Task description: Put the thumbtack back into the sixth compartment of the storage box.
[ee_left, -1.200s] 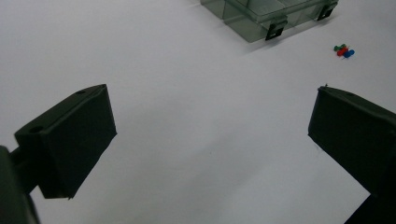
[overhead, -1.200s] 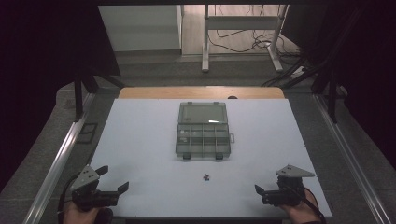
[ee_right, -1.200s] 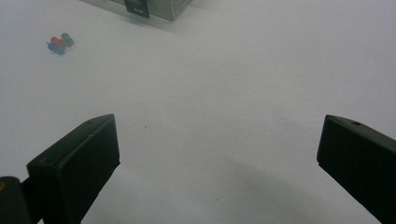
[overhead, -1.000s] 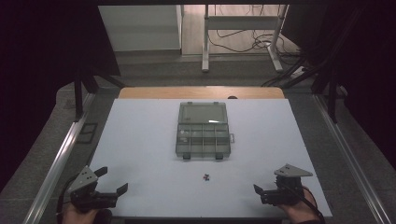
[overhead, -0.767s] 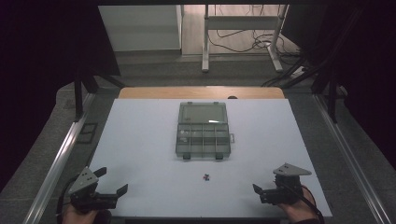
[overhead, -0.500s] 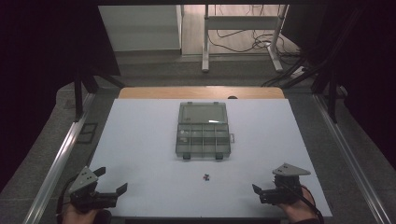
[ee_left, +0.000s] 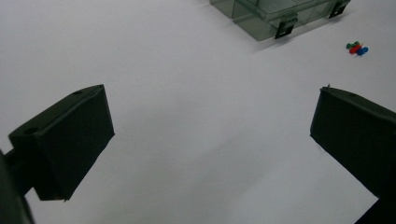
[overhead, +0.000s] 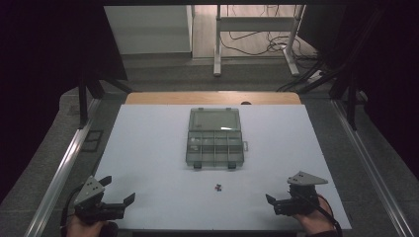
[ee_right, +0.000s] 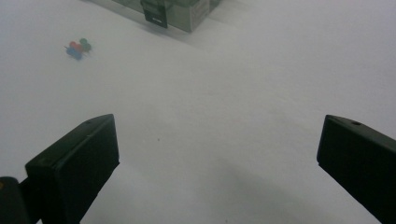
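Note:
A clear grey compartment box [overhead: 215, 147] sits mid-table with its lid [overhead: 215, 120] laid open behind it. A small cluster of coloured push pins [overhead: 218, 187] lies on the white table just in front of the box. My left gripper [overhead: 117, 190] rests at the near left corner, jaws wide open and holding nothing. In the left gripper view the left gripper [ee_left: 210, 135] faces the push pins [ee_left: 357, 47] and the box [ee_left: 280, 16]. My right gripper [overhead: 279, 195] is at the near right, also open and holding nothing. The right gripper [ee_right: 217, 154] points toward the pins [ee_right: 77, 48] and the box's latch [ee_right: 154, 11].
The white tabletop [overhead: 148, 148] has a wooden strip [overhead: 212, 98] along its far edge and metal rails [overhead: 59, 168] down both sides. Desk legs and cables [overhead: 257, 44] stand on the floor beyond the table.
The right gripper has crept slightly left toward the pins. The left gripper has settled a little lower at the near edge. Both stay open.

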The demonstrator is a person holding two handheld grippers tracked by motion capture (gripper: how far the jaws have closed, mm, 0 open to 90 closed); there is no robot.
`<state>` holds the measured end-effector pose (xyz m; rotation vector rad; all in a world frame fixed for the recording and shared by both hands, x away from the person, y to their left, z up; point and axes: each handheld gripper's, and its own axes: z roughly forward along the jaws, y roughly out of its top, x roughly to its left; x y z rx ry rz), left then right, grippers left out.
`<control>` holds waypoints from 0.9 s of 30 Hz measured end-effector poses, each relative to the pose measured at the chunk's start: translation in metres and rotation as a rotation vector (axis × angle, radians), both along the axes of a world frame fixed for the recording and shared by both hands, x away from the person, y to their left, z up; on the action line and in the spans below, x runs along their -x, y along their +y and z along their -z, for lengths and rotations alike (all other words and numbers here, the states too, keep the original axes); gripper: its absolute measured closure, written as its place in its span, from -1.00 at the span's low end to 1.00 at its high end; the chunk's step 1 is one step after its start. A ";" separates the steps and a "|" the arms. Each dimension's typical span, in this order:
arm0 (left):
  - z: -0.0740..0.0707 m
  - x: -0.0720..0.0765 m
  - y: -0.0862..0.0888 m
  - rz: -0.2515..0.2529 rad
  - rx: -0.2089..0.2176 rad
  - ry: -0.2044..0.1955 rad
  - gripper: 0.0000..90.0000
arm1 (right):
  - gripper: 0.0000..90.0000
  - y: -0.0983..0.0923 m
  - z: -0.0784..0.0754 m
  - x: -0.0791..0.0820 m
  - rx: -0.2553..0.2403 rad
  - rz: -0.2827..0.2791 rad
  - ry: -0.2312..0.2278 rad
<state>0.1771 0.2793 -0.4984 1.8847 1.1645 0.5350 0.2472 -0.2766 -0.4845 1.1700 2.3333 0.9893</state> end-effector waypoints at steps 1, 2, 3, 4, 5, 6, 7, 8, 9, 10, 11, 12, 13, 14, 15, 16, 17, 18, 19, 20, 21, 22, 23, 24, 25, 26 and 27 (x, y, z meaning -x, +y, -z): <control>0.000 0.000 0.000 0.000 0.000 0.000 -1.00 | -1.00 0.000 0.000 0.000 0.000 0.000 0.000; 0.000 0.000 0.000 0.002 0.001 0.002 -1.00 | -1.00 0.000 -0.001 0.000 -0.001 -0.006 -0.001; 0.000 0.000 0.000 0.004 0.002 0.004 -1.00 | -1.00 0.001 -0.001 -0.001 -0.006 -0.010 -0.003; 0.000 -0.001 0.000 0.006 0.002 0.006 -1.00 | -1.00 0.003 -0.002 -0.002 -0.009 -0.019 -0.002; 0.000 -0.001 0.000 0.010 0.000 0.009 -1.00 | -1.00 0.003 -0.002 -0.003 -0.009 -0.021 -0.002; 0.000 -0.001 0.000 0.013 -0.006 0.011 -1.00 | -1.00 0.004 -0.002 -0.004 -0.009 -0.023 0.001; 0.000 -0.001 -0.001 0.016 -0.007 0.010 -1.00 | -1.00 0.005 -0.003 -0.004 -0.006 -0.028 0.000; 0.000 -0.001 -0.001 0.018 -0.010 0.010 -1.00 | -1.00 0.006 -0.003 -0.005 -0.008 -0.030 0.001; 0.000 -0.001 -0.002 0.021 -0.013 0.010 -1.00 | -1.00 0.007 -0.004 -0.006 -0.006 -0.033 0.002; 0.000 -0.001 -0.002 0.023 -0.017 0.008 -1.00 | -1.00 0.008 -0.005 -0.007 -0.009 -0.035 0.007; 0.000 -0.001 -0.002 0.025 -0.020 0.007 -1.00 | -1.00 0.009 -0.005 -0.007 -0.011 -0.035 0.014; 0.000 -0.001 -0.002 0.025 -0.020 0.007 -1.00 | -1.00 0.010 -0.005 -0.009 -0.016 -0.037 0.022; 0.000 -0.001 -0.003 0.027 -0.022 0.007 -1.00 | -1.00 0.010 -0.005 -0.009 -0.016 -0.037 0.022; 0.000 -0.001 -0.003 0.028 -0.023 0.007 -1.00 | -1.00 0.011 -0.005 -0.009 -0.017 -0.039 0.030; 0.000 -0.001 -0.003 0.029 -0.024 0.008 -1.00 | -1.00 0.013 -0.005 -0.010 -0.015 -0.042 0.036; 0.000 -0.001 -0.003 0.030 -0.022 0.008 -1.00 | -1.00 0.015 -0.005 -0.011 -0.013 -0.043 0.040; 0.000 -0.001 -0.003 0.030 -0.022 0.008 -1.00 | -1.00 0.016 -0.005 -0.012 -0.021 -0.045 0.046; 0.000 -0.001 -0.003 0.032 -0.020 0.008 -1.00 | -1.00 0.017 -0.006 -0.013 -0.023 -0.045 0.054; 0.000 -0.001 -0.003 0.032 -0.020 0.008 -1.00 | -1.00 0.017 -0.006 -0.013 -0.023 -0.045 0.054; 0.000 -0.001 -0.003 0.034 -0.021 0.007 -1.00 | -1.00 0.019 -0.007 -0.016 -0.025 -0.048 0.053; 0.000 -0.001 -0.003 0.037 -0.025 0.007 -1.00 | -1.00 0.020 -0.007 -0.017 -0.022 -0.051 0.056; 0.000 -0.001 -0.004 0.038 -0.027 0.006 -1.00 | -1.00 0.021 -0.008 -0.018 -0.022 -0.058 0.058; 0.000 -0.001 -0.004 0.039 -0.031 0.006 -1.00 | -1.00 0.023 -0.008 -0.019 -0.028 -0.059 0.058; 0.000 -0.001 -0.004 0.039 -0.031 0.006 -1.00 | -1.00 0.024 -0.008 -0.019 -0.030 -0.057 0.058; 0.000 -0.001 -0.004 0.043 -0.032 0.004 -1.00 | -1.00 0.026 -0.008 -0.021 -0.031 -0.058 0.060; 0.000 -0.001 -0.004 0.043 -0.032 0.004 -1.00 | -1.00 0.026 -0.008 -0.021 -0.031 -0.058 0.060; 0.000 -0.001 -0.004 0.044 -0.033 0.004 -1.00 | -1.00 0.028 -0.008 -0.022 -0.028 -0.062 0.060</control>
